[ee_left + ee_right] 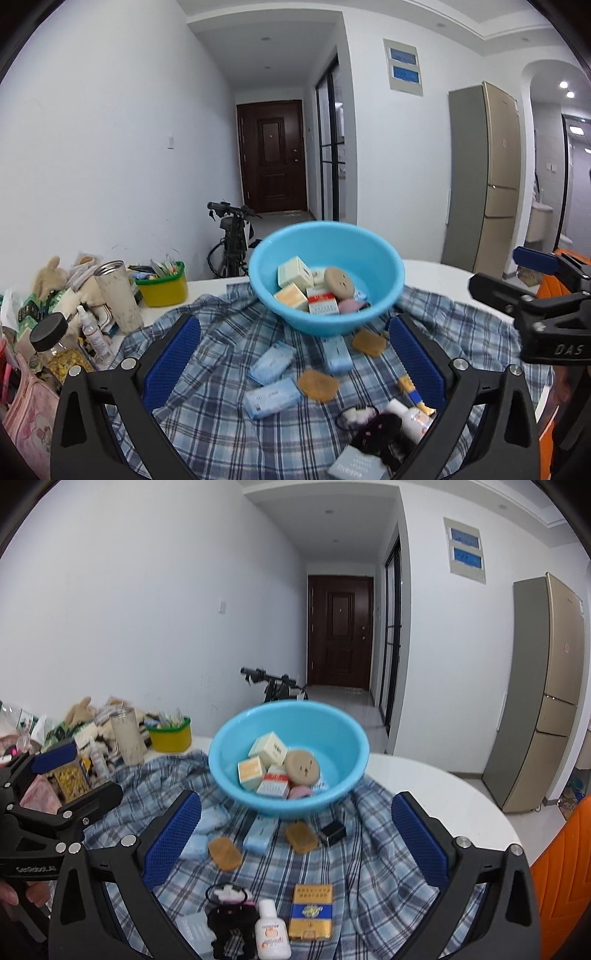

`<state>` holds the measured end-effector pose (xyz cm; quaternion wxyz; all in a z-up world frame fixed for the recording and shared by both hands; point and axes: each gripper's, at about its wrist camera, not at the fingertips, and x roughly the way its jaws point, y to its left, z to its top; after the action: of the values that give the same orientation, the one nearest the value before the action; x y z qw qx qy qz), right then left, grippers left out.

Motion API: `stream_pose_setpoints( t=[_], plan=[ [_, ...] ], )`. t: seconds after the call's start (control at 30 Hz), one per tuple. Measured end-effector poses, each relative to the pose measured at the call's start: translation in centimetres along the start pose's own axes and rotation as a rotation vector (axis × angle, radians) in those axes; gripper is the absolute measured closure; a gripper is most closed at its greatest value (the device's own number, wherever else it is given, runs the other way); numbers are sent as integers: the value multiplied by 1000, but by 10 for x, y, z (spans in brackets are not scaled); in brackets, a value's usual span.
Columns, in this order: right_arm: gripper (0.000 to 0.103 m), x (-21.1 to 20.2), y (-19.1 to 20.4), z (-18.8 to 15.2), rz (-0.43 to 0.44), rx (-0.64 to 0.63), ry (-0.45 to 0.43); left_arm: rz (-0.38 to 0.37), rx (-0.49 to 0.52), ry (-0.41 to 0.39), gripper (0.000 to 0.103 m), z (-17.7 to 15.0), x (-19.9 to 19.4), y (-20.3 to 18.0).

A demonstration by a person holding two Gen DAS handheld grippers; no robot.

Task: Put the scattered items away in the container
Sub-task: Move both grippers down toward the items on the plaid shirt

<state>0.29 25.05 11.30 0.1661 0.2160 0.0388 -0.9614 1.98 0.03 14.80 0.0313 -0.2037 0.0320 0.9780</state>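
Right claw (295, 834) agape, blue basin (225, 771) just beyond

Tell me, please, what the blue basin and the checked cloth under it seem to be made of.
The blue basin looks like smooth, slightly glossy moulded plastic with an even colour and a rolled rim. The checked cloth seems woven fabric, probably cotton, matte and wrinkled in soft folds.
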Motion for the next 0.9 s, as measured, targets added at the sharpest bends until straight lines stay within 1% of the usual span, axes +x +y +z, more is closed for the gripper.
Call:
stream_pose_setpoints(
  t=[0.17,0.5,0.6,0.77,0.83,0.9],
  plan=[
    [1,8,-3,-13,6,6,46,-30,-9,50,0,-14,10,-4],
    [1,28,-8,-51,16,17,156,-38,-20,187,0,-53,42,-7],
    [1,35,-8,-63,16,25,182,-43,-15,229,0,-66,52,-9],
    [1,45,-11,-81,25,50,228,-51,22,298,0,-88,66,-17],
    [1,47,-13,-86,23,44,247,-69,37,320,0,-99,71,-20],
    [1,49,-15,-90,19,42,257,-110,49,343,0,-107,75,-21]
  ],
)
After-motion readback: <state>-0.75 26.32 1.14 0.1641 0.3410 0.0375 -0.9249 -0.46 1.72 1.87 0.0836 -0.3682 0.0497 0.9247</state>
